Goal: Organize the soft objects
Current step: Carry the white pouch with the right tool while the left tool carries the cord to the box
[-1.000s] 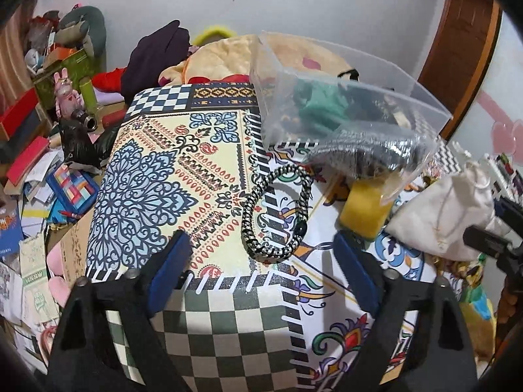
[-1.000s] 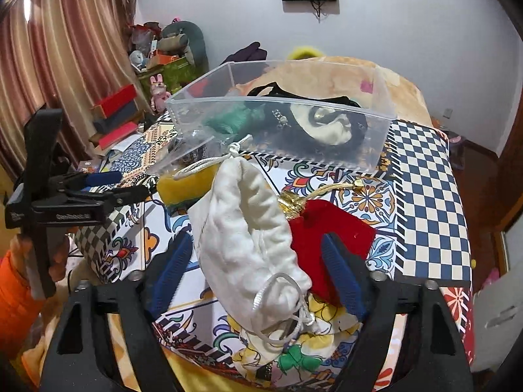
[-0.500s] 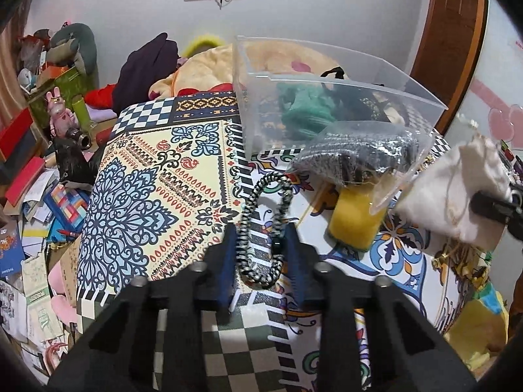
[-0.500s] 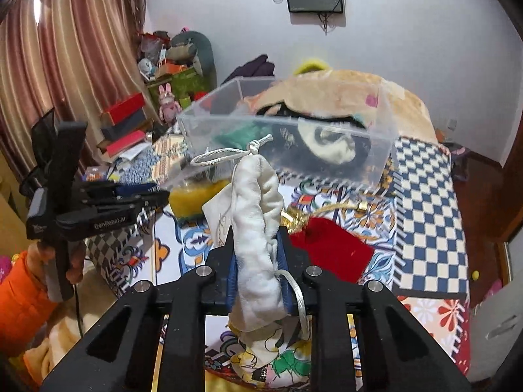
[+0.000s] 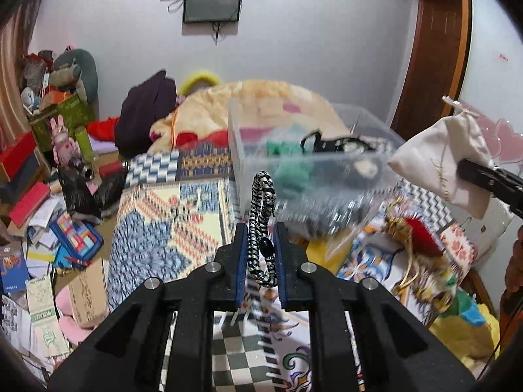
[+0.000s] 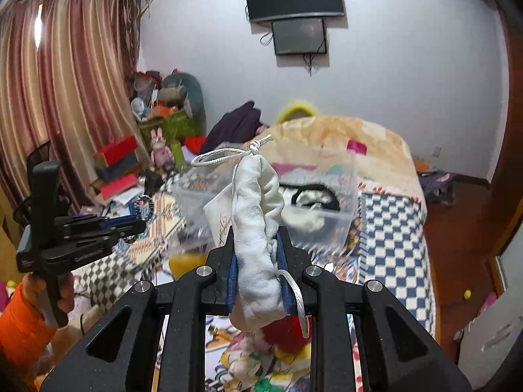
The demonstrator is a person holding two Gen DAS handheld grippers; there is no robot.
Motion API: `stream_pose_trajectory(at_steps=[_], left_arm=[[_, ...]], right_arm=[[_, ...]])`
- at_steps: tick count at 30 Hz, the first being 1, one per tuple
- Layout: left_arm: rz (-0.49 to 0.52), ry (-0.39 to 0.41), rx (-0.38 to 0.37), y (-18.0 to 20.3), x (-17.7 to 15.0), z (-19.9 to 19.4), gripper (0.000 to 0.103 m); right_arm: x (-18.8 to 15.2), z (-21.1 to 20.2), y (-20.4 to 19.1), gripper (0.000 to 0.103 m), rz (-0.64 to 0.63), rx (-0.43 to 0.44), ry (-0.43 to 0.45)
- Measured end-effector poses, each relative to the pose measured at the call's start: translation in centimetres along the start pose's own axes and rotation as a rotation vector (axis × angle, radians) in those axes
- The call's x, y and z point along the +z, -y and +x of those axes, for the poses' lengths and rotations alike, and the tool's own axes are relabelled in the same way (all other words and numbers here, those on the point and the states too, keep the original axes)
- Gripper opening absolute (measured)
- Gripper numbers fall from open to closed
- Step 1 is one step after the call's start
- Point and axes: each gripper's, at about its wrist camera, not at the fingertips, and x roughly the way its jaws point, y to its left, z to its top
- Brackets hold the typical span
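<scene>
Two soft things are held in the air at once, one in each pair of tongs. The left gripper [image 5: 260,254] is closed on a black-and-white braided cord loop [image 5: 261,225], pinched low so that most of the loop stands up in front of its fingers. The right gripper [image 6: 257,263] is closed on a cream drawstring pouch [image 6: 258,228], squeezed across its middle; the gathered neck and the white drawstring [image 6: 222,156] point forward and upward beyond the fingers.

I judge that both are carried this way to be dropped into the clear plastic bin [image 5: 313,166], which stands ahead of both tongs on the patterned bed cover [image 5: 170,225]. It already holds a green fabric piece [image 5: 291,170] and a black strap, so it seems to be the place for collecting. A grip at the middle keeps the limp pouch from sliding out, I think.

Below the right tongs a red pouch [image 6: 287,330] lies on the cover, not yet picked, and a yellow item [image 6: 184,261] sits in front of the bin.

About writing: the pouch has thin gold script on its side, too small to read. The left gripper's body, seen from the right wrist, has white lettering which is blurred.
</scene>
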Motion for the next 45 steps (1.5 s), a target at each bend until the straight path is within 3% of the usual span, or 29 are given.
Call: stream_pose_trajectory(at_steps=[10,20,28,37,45], left_arm=[[0.026,0.114,-0.022,1.1,4.7,-1.3,0.015],[0.047,0.111,-0.017,1.5,8.3,2.1,0.015],[0.069,0.036,-0.002,1.9,9.4,6.7,0.015],[0.09,-0.044,0.002,2.8,9.7,10.8,0.015],[0.109,-0.081,0.013,3.3,9.3,12.2,0.015]], right_arm=[[4.0,-0.3,1.6,0.019,0.036,-0.05,0.118],[6.4,2.5,2.1,0.019,0.056,-0.077,0.142],[6.3,6.1,1.9,0.019,0.036,-0.084,0.063],[5.4,11.0,2.3,0.019,0.021,-0.08,-0.095],[5.0,12.0,2.5,0.023,0.022,-0.105,-0.159]])
